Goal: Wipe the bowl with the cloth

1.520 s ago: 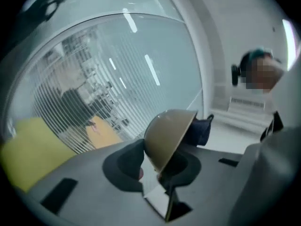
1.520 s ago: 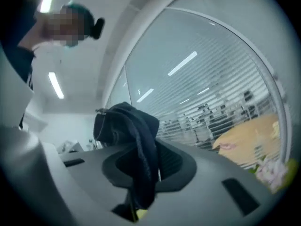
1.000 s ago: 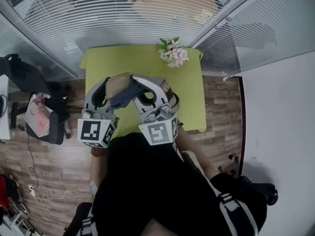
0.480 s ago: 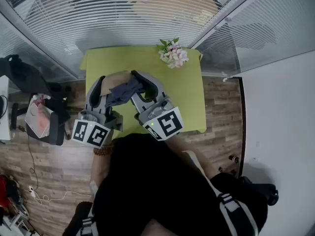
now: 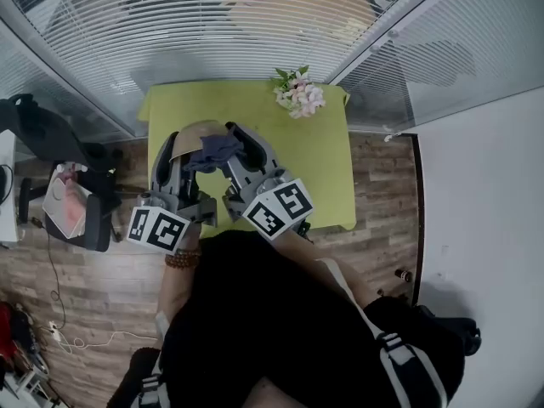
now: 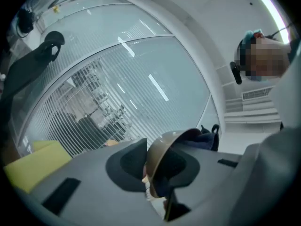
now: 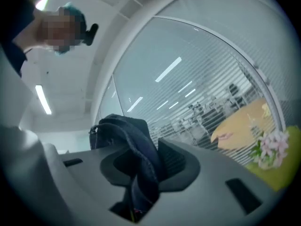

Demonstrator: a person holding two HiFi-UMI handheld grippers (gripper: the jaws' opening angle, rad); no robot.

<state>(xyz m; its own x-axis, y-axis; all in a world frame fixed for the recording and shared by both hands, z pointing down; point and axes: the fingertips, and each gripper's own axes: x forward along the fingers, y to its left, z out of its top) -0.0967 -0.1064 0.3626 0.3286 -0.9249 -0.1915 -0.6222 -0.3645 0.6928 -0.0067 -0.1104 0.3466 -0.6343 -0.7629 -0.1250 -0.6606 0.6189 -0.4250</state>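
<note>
Both wrists have rolled and both sets of jaws have just been opening slightly, yet above the green surface [image 5: 327,155] the left gripper [image 6: 151,171] still clamps the tan round bowl [image 6: 162,145] by its rim while the right gripper [image 7: 149,166] pinches the dark blue cloth [image 7: 131,135] against it, so wiping looks under way.

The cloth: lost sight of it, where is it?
Head view, left of centre over the green table: the cloth hangs in the right gripper, whose jaws have just been opening, against the bowl.

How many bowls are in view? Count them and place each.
1. The bowl is gripped by its rim in the left gripper above the green table, the cloth in the right gripper against it. Both grippers' jaws have just been opening. No other shows.
</note>
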